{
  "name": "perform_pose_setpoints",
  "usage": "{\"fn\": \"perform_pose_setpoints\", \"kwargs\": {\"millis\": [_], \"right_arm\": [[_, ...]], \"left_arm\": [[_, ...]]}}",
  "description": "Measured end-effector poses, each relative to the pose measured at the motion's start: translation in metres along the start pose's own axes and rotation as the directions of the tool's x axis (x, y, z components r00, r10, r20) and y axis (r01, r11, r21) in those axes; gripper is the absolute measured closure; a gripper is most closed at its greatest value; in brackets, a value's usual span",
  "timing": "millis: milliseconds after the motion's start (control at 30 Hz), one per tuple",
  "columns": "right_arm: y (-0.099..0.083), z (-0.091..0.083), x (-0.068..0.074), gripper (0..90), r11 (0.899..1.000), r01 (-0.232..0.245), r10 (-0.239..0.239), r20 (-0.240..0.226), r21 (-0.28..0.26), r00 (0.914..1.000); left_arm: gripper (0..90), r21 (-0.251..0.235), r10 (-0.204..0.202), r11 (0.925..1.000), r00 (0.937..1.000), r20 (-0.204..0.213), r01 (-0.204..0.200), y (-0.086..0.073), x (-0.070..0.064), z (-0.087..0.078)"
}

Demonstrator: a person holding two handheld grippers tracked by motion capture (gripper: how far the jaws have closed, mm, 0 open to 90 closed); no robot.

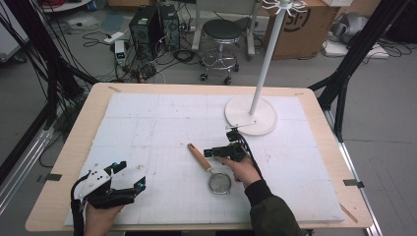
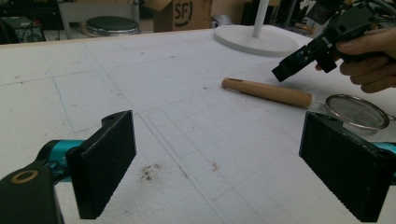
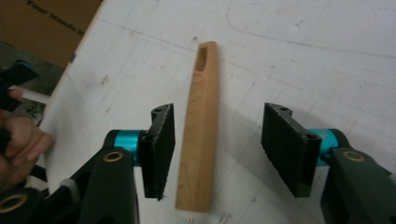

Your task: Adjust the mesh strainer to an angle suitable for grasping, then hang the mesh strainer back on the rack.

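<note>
Right tool (image 3: 217,149) astride strainer (image 1: 211,172): wooden handle, round mesh bowl.

left gripper (image 2: 219,163) jaws wide apart over white mat (image 2: 93,79) | strainer (image 2: 299,100) lying further out, wooden handle | right gripper (image 2: 322,51) just above its handle

Strainer (image 1: 211,173) before stand (image 1: 251,114), right tool (image 1: 213,152) above handle
</note>
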State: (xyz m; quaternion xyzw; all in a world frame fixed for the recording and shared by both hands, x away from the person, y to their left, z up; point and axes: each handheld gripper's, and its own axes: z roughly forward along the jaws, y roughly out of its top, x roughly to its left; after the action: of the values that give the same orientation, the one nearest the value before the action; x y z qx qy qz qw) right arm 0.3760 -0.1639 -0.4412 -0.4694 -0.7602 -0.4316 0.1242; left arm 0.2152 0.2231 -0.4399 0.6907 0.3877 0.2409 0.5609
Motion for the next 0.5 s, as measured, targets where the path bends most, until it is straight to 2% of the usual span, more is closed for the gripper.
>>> {"fn": "perform_pose_setpoints", "kwargs": {"millis": [100, 300, 500], "right_arm": [[-0.002, -0.004, 0.002, 42.2, 1.0, 0.002, -0.002, -0.018, -0.014, 0.9998], [-0.008, -0.006, 0.008, 41.1, 1.0, 0.007, -0.007, -0.036, -0.002, 0.9993], [-0.012, -0.002, 0.022, 39.4, 0.998, 0.06, -0.06, -0.037, 0.017, 0.9975]], "left_arm": [[11.4, 0.001, -0.001, 1.0, 1.0, 0.003, 0.001, 0.0, -0.001, 0.001], [11.4, 0.002, 0.004, 1.0, 1.0, 0.005, -0.004, 0.001, -0.002, 0.004], [11.4, 0.005, 0.006, 1.0, 0.9999, 0.011, -0.006, 0.001, -0.002, 0.005]]}}
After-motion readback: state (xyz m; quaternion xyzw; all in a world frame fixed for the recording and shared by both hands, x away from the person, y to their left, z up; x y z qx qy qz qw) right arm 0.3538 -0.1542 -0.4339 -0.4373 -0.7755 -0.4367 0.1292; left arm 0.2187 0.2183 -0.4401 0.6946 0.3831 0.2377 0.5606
